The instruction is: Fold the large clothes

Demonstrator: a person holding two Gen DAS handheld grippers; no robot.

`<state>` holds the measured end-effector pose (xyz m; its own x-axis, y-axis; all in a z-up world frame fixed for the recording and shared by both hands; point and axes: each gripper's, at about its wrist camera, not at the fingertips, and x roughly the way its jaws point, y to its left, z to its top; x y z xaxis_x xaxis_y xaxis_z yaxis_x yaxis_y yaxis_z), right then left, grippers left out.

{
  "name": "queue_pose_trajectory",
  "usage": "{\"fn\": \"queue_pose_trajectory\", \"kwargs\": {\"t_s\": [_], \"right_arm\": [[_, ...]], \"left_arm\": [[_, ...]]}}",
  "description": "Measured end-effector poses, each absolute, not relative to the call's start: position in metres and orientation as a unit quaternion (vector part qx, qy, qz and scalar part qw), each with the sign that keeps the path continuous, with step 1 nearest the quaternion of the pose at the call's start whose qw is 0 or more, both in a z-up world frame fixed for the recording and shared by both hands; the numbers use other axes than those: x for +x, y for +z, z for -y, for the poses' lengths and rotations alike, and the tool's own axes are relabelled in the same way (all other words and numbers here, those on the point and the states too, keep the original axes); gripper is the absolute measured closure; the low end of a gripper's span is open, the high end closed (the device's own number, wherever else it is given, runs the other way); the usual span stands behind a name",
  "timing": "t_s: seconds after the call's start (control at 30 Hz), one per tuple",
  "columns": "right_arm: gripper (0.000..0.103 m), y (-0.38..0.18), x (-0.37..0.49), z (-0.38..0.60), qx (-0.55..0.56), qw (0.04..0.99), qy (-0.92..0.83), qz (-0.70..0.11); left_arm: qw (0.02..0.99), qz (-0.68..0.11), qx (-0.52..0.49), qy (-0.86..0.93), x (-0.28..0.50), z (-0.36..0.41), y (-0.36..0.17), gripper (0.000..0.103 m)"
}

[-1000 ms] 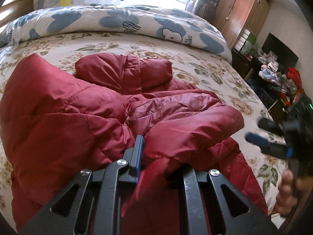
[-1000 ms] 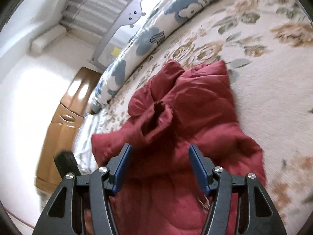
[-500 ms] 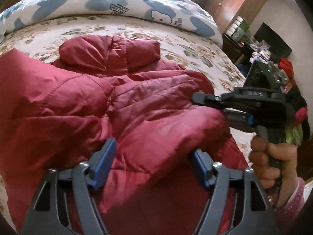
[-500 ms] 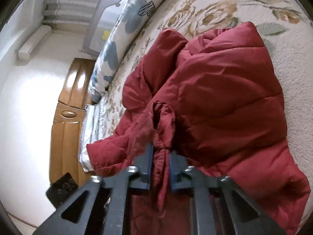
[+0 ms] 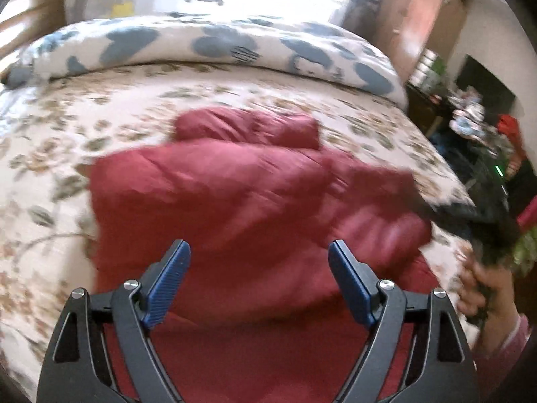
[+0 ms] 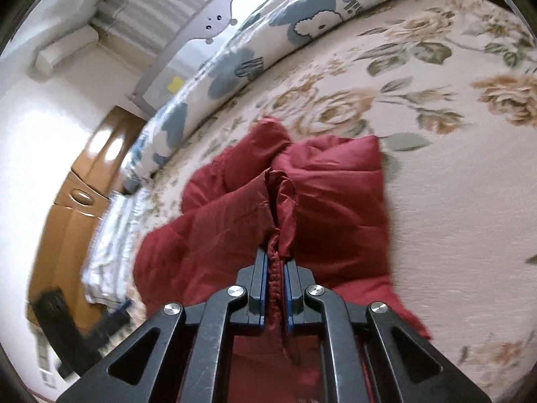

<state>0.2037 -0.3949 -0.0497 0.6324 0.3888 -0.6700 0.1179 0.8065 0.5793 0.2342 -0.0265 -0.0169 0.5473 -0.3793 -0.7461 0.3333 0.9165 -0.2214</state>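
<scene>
The red puffer jacket lies bunched on the floral bedspread, and the right gripper is clenched on a gathered fold of its cuff. The left gripper hovers just above the jacket, its jaws having just been opening, wide apart with nothing pinched between them. Farther back lies a rolled blue-flowered duvet along the bed's far edge.

A dark red quilted puffer jacket lies on a cream bedspread patterned with tan roses and green leaves; the rolled white duvet carries blue-grey flowers.
</scene>
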Motion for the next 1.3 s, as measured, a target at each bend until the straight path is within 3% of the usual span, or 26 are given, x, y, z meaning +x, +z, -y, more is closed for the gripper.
{"fn": "queue_pose_trajectory", "kwargs": {"t_s": [0.13,0.23,0.4,0.57,0.87,1.07,1.3], "right_arm": [[0.095,-0.063,0.205,0.394,0.279,0.853,0.068,-0.435],[0.087,-0.068,0.206,0.391,0.272,0.852,0.062,-0.442],[0.084,-0.036,0.189,0.379,0.218,0.886,0.027,-0.407],[0.051,0.006,0.173,0.346,0.147,0.929,0.051,-0.337],[0.056,-0.079,0.219,0.306,0.061,0.885,0.035,-0.461],[0.056,-0.095,0.222,0.322,0.077,0.882,0.026,-0.464],[0.056,-0.092,0.221,0.319,0.078,0.880,0.024,-0.467]], "left_arm": [[0.878,-0.444,-0.024,-0.178,0.262,0.012,-0.030,0.018],[0.865,-0.479,0.000,-0.151,0.279,0.010,-0.061,0.022],[0.860,-0.494,0.026,-0.122,0.279,0.008,-0.090,0.022],[0.863,-0.491,0.027,-0.111,0.275,0.010,-0.092,0.022],[0.862,-0.495,0.027,-0.105,0.278,0.003,-0.094,0.019],[0.881,-0.462,0.012,-0.102,0.256,-0.006,-0.068,0.021],[0.855,-0.512,0.002,-0.083,0.273,-0.016,-0.101,0.020]]}}
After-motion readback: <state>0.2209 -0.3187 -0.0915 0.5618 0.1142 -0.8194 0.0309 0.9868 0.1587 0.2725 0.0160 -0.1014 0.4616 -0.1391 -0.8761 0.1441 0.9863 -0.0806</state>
